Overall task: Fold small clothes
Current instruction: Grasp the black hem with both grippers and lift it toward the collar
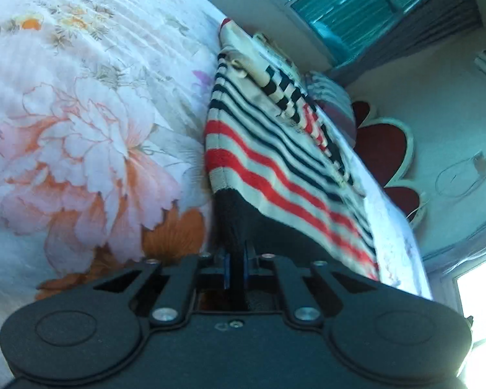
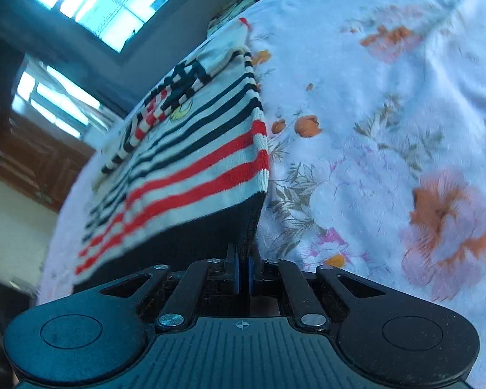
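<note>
I had L gripper (image 1: 235, 259) & R gripper (image 2: 243, 269) both clamped on striped top's (image 1: 275, 162) dark hem; fold barely begun, garment lay flat on bedsheet (image 1: 81, 113).

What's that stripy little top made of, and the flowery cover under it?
The striped top looks knitted, probably cotton or wool yarn: fine ribbing shows along its edge, and the surface is matte and slightly fuzzy. The floral bedcover looks like thin printed woven cotton, smooth with soft wrinkles.

Floral bedsheet (image 1: 81, 123) on the bed

A striped knit garment (image 1: 269, 162) (red, navy, cream) lies spread directly on it.
</note>
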Motion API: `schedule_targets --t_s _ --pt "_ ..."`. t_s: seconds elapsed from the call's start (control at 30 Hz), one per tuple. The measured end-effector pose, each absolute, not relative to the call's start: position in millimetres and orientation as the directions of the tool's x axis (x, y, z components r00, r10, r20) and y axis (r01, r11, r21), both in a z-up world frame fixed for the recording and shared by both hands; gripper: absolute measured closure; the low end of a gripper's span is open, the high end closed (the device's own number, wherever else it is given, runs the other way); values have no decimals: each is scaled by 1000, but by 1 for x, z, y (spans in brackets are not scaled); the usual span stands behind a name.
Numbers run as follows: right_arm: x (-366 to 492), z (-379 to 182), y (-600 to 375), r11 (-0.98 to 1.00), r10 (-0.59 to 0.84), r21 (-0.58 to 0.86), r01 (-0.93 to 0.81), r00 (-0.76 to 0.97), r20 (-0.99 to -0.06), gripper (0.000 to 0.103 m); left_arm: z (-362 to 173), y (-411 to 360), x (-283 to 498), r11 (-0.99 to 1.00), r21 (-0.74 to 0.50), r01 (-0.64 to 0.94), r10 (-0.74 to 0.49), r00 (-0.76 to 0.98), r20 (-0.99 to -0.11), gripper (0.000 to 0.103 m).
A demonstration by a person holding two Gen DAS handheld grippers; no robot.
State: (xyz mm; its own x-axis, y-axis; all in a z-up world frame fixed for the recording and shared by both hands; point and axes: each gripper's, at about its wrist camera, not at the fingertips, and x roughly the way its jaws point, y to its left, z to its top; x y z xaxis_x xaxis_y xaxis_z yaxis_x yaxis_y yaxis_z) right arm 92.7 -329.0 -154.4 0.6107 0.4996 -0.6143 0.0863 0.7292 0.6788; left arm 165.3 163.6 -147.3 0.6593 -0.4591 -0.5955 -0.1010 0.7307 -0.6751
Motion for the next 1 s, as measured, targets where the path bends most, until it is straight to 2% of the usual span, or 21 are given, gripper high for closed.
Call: schedule_targets --t_s 0.23,0.47,0.73,1.0 --pt "93 -155 -331 705 506 701 108 616 -603 99 -147 164 164 717 -689 -110 -457 673 -582 97" --pt "98 -111 -330 699 497 714 45 687 -530 99 -112 167 166 692 -718 -73 -449 735 -508 97" --pt "160 -39 -328 680 497 733 -8 739 -454 99 -37 171 231 676 -736 27 -470 785 -403 97" --pt "265 -8 -334 668 491 744 -19 762 -422 99 -13 165 323 682 -731 20 -444 806 -392 97"
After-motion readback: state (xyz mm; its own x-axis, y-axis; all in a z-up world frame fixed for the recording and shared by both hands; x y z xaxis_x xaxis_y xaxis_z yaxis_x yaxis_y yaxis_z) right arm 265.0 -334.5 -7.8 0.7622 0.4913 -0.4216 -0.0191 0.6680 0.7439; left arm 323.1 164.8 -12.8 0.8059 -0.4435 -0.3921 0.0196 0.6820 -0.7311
